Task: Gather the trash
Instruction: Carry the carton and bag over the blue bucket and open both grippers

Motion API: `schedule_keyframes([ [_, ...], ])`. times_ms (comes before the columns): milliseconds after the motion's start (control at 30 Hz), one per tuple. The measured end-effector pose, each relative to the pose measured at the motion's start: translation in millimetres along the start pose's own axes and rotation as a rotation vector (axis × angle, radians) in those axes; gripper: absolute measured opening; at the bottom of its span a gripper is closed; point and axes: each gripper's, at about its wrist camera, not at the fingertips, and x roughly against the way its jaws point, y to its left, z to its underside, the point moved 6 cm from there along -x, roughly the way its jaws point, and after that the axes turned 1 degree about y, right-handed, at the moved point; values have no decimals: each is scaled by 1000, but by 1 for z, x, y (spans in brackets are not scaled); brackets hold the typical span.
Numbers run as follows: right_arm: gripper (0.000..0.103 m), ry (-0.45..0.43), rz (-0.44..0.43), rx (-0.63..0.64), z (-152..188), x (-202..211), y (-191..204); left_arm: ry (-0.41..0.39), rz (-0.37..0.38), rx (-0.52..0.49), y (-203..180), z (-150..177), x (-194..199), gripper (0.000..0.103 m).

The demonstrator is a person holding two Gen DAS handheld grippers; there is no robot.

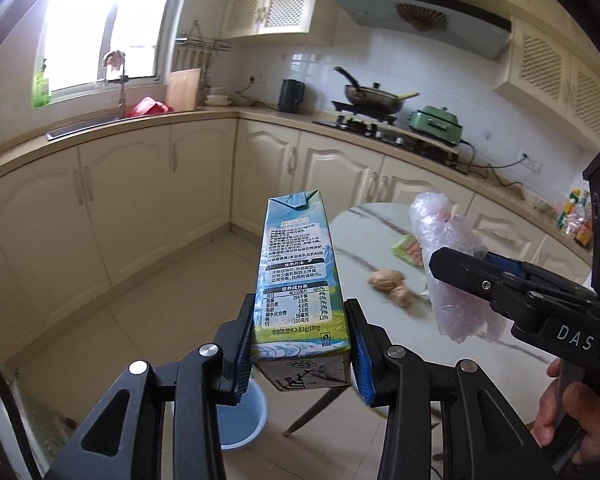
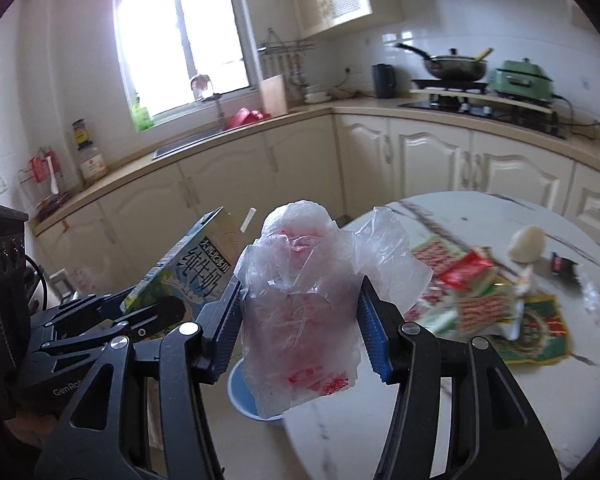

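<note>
Milk carton (image 1: pixel 300 280) stands upright, pinched at its base between the left tool's (image 1: pixel 300 354) blue pads. Right tool (image 2: pixel 300 328), partly spread, squeezes a crumpled plastic bag (image 2: pixel 300 308). Both hang above a blue bin (image 1: pixel 242 420) beside the counter (image 2: pixel 440 420).

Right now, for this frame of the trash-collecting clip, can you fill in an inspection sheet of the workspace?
Surface: round white marble-look table, partly littered.
Job's things: blue-green milk carton and crumpled clear plastic bag, both lifted; pale blue bucket on the floor below.
Clutter: red-green snack wrappers, brown ginger pieces, white lump.
Grippers: left claw shut on the carton; right claw shut on the bag.
Cables: black cords along the counter by the green cooker.
Surroundings: cream cabinets, sink under the window, wok on the stove.
</note>
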Motion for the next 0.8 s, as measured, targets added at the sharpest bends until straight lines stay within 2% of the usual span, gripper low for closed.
schedule_keyframes([
  [167,52,119,-137,39,26,-94,67,94,-124,55,79,48,-16,38],
  [300,52,242,-160,24,66,-178,86,211,-134,122,122,92,-60,38],
  [500,52,421,-125,-22,132,-291,72,363,-106,200,158,155,-132,38],
  [567,53,472,-128,-51,151,-319,65,400,-85,229,173,163,-151,38],
  [633,53,508,-130,-72,166,-339,57,435,-86,240,190,169,-167,38],
  [800,58,549,-124,-136,183,-374,39,458,-80,266,208,177,-194,39],
])
